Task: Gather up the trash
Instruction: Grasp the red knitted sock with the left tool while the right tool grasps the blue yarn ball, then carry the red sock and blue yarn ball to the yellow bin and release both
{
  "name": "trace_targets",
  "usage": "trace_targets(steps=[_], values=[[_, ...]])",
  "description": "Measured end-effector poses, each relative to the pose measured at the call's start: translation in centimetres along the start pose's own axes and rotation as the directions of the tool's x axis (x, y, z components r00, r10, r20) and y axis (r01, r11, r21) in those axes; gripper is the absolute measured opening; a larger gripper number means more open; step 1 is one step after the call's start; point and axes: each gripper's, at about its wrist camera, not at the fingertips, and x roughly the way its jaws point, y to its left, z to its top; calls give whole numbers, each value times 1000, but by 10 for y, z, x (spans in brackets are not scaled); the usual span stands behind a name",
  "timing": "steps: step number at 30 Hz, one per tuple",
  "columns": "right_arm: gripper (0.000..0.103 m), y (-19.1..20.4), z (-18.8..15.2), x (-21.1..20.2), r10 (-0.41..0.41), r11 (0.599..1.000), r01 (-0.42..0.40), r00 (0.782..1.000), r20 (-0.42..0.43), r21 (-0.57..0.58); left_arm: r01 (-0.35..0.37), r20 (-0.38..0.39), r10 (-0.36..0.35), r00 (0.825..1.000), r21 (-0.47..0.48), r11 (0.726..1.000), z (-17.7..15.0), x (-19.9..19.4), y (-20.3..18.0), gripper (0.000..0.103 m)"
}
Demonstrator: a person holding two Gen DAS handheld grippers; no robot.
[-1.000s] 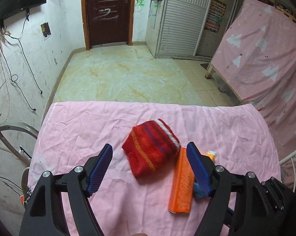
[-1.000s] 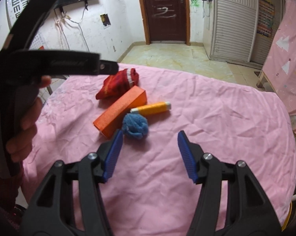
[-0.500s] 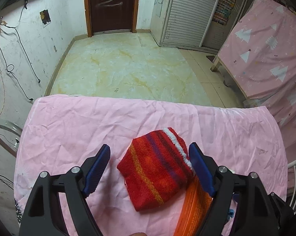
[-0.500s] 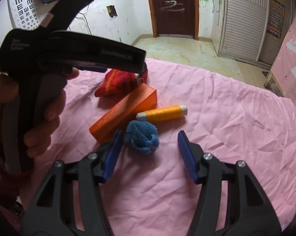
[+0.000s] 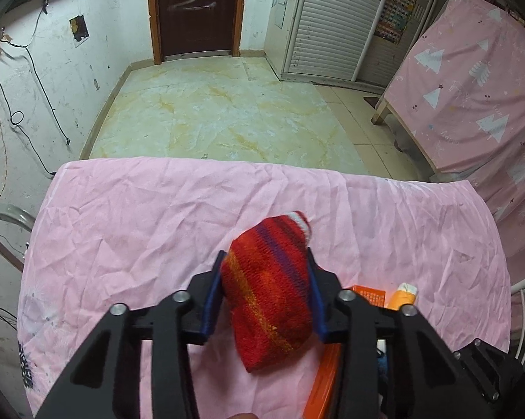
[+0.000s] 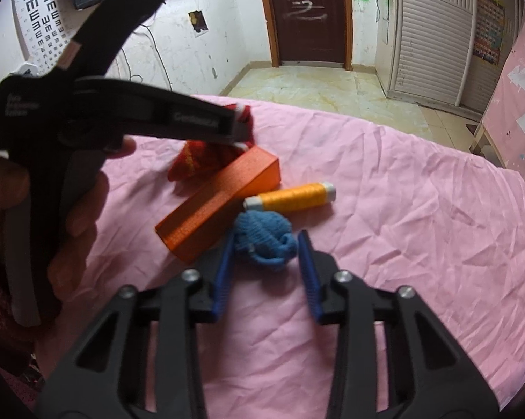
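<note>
Since half a second back, left gripper (image 5: 265,291) has gone from wide around the red striped knitted cloth bundle (image 5: 269,289) to clamped on it; both blue pads press into its sides. Right gripper (image 6: 265,262) has narrowed and come forward over the blue knitted yarn ball (image 6: 264,241).

Left wrist view: red bundle squeezed between the pads, white edge poking out on the far side, lower end hanging toward the crumpled pink tablecloth (image 5: 140,230). Whether it is lifted clear of the cloth, cannot tell.

Right wrist view: right gripper partly parted, not gripping. Left pad touches or nearly touches the blue ball; right pad stands just apart from it. Ball rests on the pink cloth.

Long orange rectangular box (image 6: 220,202) lies just left of the ball, running toward the far side. Yellow thread spool with white ends (image 6: 290,196) lies just beyond the ball, beside the box's far end. Red bundle sits at the box's far left, in the left gripper's tip.
</note>
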Motion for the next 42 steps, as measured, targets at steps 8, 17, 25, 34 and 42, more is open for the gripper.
trace_targets(steps=[8, 17, 25, 34, 42], values=[[30, -1, -11, -28, -12, 1000, 11, 999, 48, 9, -38, 80, 39, 996, -14, 999, -8, -41, 3, 28], [30, -5, -29, -72, -26, 999, 22, 993, 117, 34, -45, 157, 42, 987, 16, 999, -24, -96, -20, 28], [30, -29, -51, -113, -55, 995, 39, 982, 183, 90, -28, 205, 8, 979, 96, 995, -50, -128, -71, 28], [30, -73, -92, -166, -133, 977, 85, 961, 244, 198, 31, 209, -82, 974, 235, 972, -90, -143, -158, 28], [30, -112, -130, -200, -202, 948, 119, 942, 269, 295, 76, 181, -143, 973, 331, 941, -117, -141, -222, 28]])
